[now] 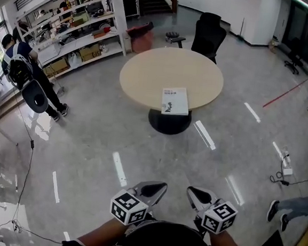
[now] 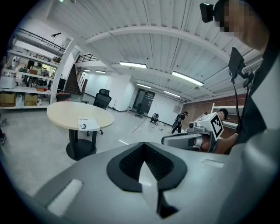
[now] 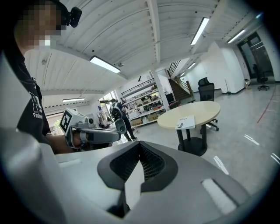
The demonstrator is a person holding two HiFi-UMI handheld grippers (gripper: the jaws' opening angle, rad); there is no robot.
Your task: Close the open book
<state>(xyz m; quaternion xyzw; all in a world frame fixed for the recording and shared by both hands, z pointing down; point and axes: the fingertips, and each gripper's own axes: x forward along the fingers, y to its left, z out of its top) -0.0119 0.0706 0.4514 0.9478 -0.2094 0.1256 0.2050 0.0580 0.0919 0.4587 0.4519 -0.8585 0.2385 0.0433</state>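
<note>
Jaws together, empty: left gripper (image 1: 159,188), right gripper (image 1: 192,192); book (image 1: 175,101) on round table (image 1: 148,71), cover print illegible.

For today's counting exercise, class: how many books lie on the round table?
1. The book lies at the near edge of the round table, on the side facing the person. The whole tabletop shows, so none is hidden.

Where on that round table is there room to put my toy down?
Nearly all of the table is bare: the wide patch left of the book, the one right of it, and the whole far half toward the black chair. Only the near edge, where the book lies, is taken.
</note>
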